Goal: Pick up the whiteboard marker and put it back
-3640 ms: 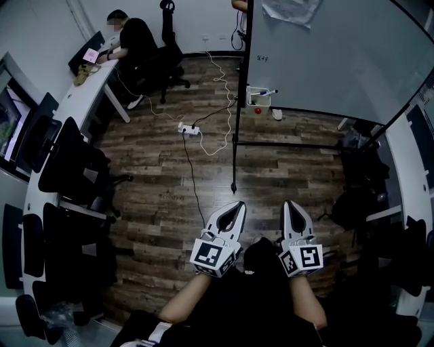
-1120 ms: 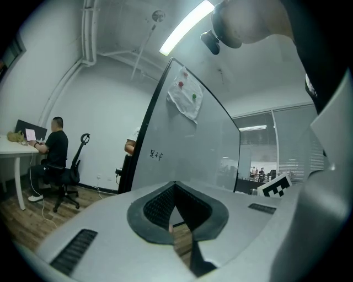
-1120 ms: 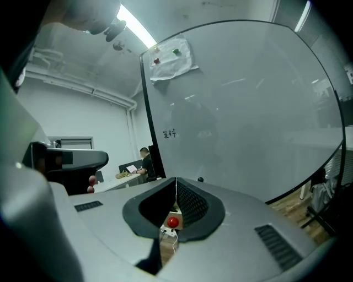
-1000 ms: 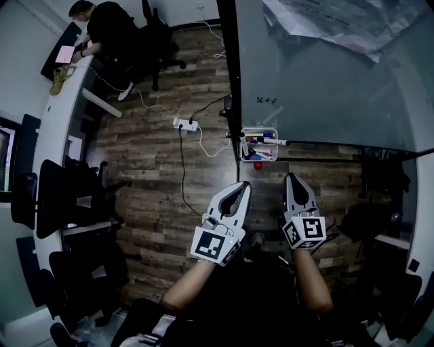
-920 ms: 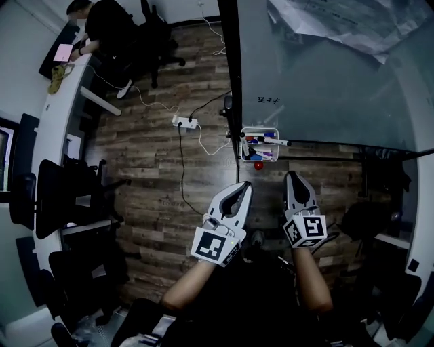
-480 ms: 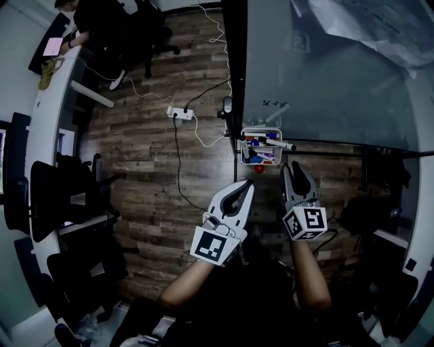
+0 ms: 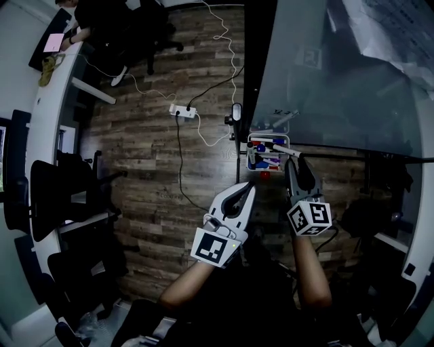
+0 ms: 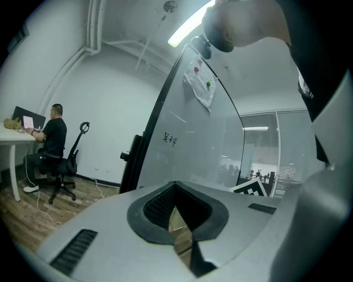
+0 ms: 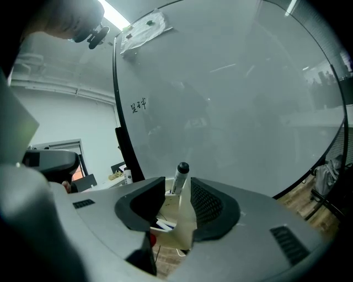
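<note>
Because the slim, black-capped white whiteboard marker [image 9: 179, 179] looks light, stiff and slick, its upper barrel suits gripping. It stands in the white plastic holder [image 9: 182, 234], untouched between the spread jaws of the right tool [image 9: 177, 212], which have just been opening. The left tool [image 8: 190, 242] is closed and empty.

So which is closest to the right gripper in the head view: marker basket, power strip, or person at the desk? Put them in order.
1. Marker basket, just ahead of the right gripper.
2. Power strip, on the floor, upper left.
3. Person at the desk, far top-left corner.
</note>
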The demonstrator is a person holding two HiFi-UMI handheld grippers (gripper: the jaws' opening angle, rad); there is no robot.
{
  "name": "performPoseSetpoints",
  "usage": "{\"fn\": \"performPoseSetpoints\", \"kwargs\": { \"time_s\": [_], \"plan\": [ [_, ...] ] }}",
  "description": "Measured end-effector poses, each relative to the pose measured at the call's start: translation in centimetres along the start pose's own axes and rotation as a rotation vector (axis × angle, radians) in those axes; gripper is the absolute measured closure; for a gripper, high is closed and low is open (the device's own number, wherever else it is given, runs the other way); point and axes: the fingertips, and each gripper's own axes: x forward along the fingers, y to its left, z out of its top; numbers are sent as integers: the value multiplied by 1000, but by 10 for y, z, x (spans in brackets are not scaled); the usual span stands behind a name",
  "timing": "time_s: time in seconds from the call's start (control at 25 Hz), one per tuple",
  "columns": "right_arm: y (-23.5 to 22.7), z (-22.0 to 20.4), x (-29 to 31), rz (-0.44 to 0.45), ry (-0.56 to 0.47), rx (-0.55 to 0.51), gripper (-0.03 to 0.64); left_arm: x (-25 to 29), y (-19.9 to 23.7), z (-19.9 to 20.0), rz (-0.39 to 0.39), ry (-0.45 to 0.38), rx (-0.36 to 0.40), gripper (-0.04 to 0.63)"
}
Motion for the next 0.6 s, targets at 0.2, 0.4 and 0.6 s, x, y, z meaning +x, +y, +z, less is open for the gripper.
{"fn": "performPoseSetpoints", "kwargs": {
  "time_s": [0.2,0.4,0.6],
  "plan": [
    [0,-1,10,-6,16,3,483,1,7,0,5,5,-1,588],
    [-1,3,16,-17,1,6,483,3,11,-3,2,13,-4,588],
    [-2,4,17,-26,-1,-8,488,5,11,-2,-4,12,-9,588]
  ]
}}
